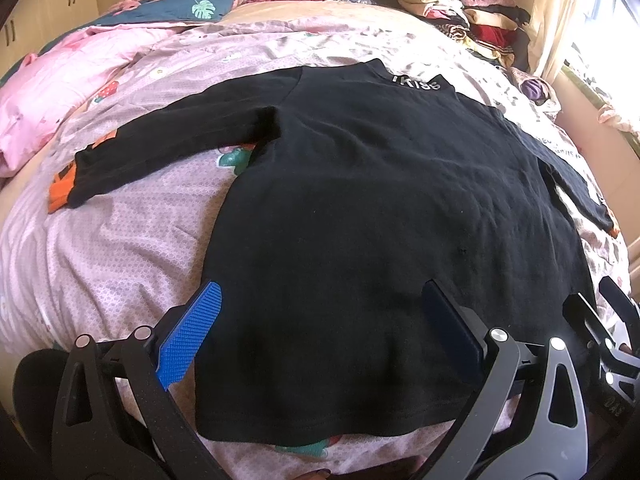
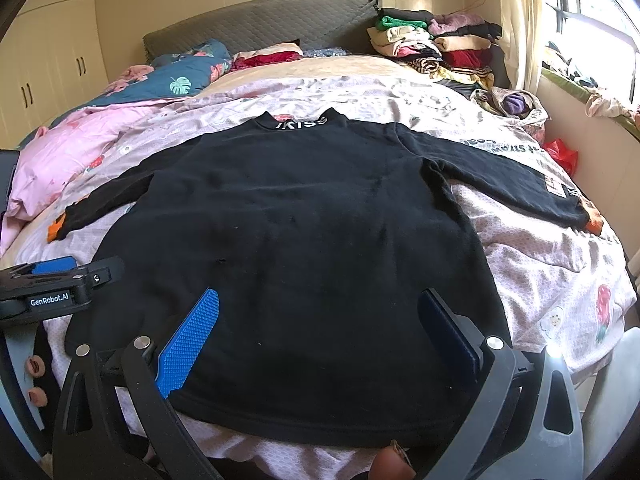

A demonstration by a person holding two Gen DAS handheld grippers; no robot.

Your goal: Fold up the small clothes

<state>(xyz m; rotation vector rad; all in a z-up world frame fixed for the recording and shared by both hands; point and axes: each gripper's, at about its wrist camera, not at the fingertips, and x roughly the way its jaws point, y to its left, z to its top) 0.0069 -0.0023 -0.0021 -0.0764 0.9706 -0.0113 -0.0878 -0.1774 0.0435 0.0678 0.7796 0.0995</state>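
A small black long-sleeved top [image 1: 360, 200] lies flat and face down on the bed, collar with white lettering at the far end, both sleeves spread out. It also shows in the right wrist view [image 2: 300, 232]. My left gripper [image 1: 320, 320] is open, its blue fingers hovering over the hem's left part. My right gripper [image 2: 316, 320] is open over the hem's right part. Both are empty. The left gripper also shows at the left edge of the right wrist view [image 2: 60, 280].
The bed has a pale pink patterned cover [image 2: 540, 248]. A pink quilt [image 1: 60, 92] and blue leaf quilt [image 2: 176, 76] lie at far left. Stacks of folded clothes [image 2: 436, 48] sit by the headboard at right. A window [image 2: 600, 20] is at right.
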